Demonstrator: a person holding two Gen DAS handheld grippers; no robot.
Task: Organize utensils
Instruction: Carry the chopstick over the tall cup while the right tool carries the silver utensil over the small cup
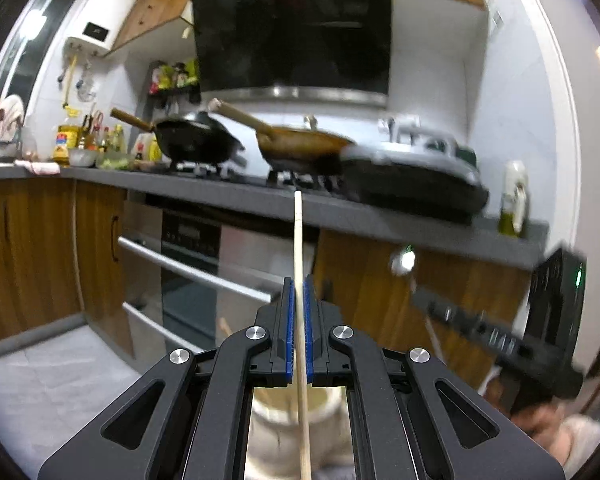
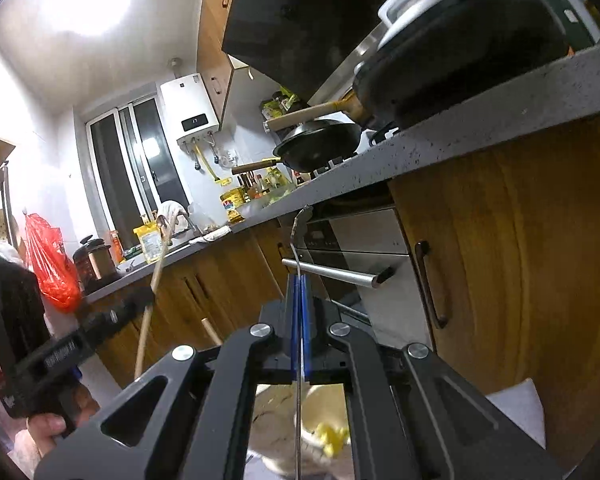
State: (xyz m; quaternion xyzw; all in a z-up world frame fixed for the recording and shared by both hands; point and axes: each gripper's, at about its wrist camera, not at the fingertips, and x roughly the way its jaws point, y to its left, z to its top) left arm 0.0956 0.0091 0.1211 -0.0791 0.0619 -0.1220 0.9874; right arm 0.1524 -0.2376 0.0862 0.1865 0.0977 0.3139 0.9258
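a long grey countertop (image 1: 260, 196) runs over wooden cabinets, and on its hob stand a black wok (image 1: 196, 140) at the left and a brown pan (image 1: 300, 146) just right of it, both with wooden handles. further right a dark flat pan (image 1: 412, 180) lies near the front edge, and a bottle (image 1: 514, 200) stands at the far right end. at the far left end there are oil and sauce bottles (image 1: 66, 144) close together and a crumpled cloth (image 1: 40, 167).

My pale chopstick (image 1: 299, 248) looks like matt wood; my spoon (image 2: 298, 248) is glossy metal; the countertop (image 2: 480, 120) is speckled grey stone.
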